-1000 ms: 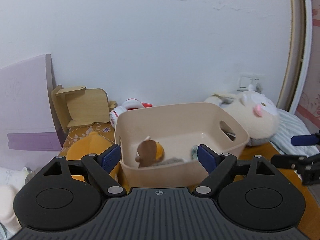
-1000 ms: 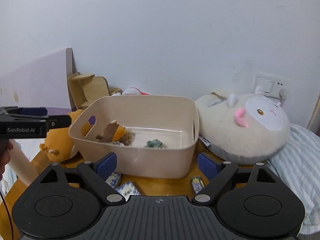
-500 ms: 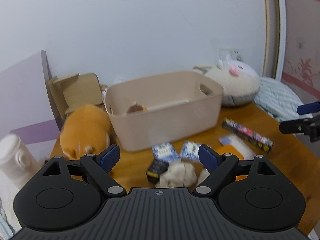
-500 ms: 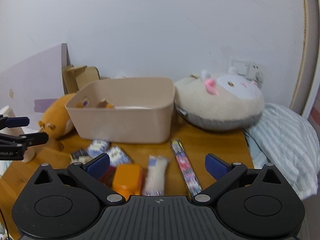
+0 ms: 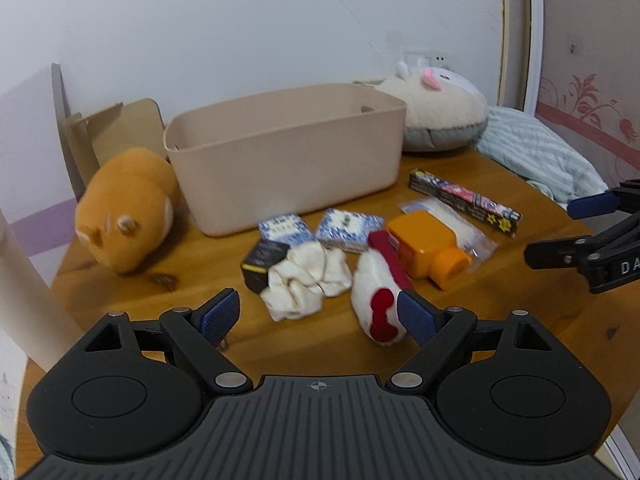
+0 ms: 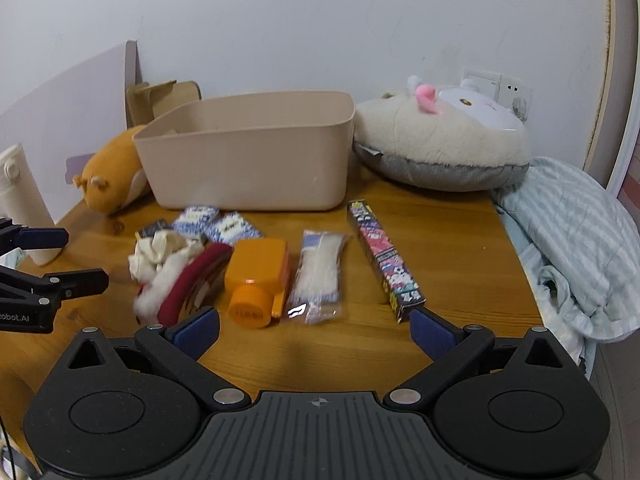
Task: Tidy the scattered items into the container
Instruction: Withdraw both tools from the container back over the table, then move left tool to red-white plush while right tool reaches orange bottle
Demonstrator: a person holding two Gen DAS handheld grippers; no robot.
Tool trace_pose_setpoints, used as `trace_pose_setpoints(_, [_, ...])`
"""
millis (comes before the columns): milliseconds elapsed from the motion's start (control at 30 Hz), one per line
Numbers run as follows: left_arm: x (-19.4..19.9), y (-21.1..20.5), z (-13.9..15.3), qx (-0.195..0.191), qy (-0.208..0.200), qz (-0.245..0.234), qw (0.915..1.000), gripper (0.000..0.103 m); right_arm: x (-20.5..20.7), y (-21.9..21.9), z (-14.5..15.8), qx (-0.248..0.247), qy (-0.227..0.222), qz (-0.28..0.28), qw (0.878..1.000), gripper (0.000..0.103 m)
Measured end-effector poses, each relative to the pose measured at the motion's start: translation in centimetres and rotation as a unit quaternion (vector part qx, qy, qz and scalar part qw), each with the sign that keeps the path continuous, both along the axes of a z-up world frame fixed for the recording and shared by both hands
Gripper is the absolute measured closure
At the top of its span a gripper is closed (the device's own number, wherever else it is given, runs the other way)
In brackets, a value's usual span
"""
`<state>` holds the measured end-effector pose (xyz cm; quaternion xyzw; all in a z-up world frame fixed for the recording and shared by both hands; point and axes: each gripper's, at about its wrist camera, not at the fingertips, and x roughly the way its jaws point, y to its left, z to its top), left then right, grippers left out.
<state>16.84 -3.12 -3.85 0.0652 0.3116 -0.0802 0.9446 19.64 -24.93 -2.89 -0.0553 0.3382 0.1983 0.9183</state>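
Both grippers pulled back from beige plastic tub (image 5: 286, 160), upper centre; scattered pile now visible mid-frame. Left gripper (image 5: 318, 316) and right gripper (image 6: 314, 330) released, empty. White scrunchie (image 5: 306, 280), orange bottle (image 6: 258, 278), long patterned box (image 6: 384, 260) still on wooden table (image 6: 440, 240); most tidying left.

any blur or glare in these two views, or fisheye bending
Left wrist: bin and blue packets look soft, door frame bows. Right wrist: small glare on the clear bag, white sock smeared, right-hand frame curves.
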Motion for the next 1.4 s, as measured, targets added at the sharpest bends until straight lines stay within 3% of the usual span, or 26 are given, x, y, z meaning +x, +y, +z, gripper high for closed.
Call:
trace_pose_setpoints(433, [0.8, -2.3, -2.4, -0.025, 0.025, -0.018, 0.9992, 0.016, 0.3, 2.2, -2.2, -0.041, -0.011, 0.036, 0.998, 0.002])
trace_pose_setpoints(733, [2.2, -2.5, -3.6, -0.038, 0.032, -0.01, 0.9987, 0.016, 1.7, 3.0, -3.9, -0.038, 0.004, 0.036, 0.999, 0.008])
trace_pose_setpoints(1400, [4.2, -0.6, -4.7, -0.086, 0.038, 0.014, 0.9955, 0.016, 4.7, 4.6, -5.8, 0.025, 0.033, 0.011, 0.999, 0.009])
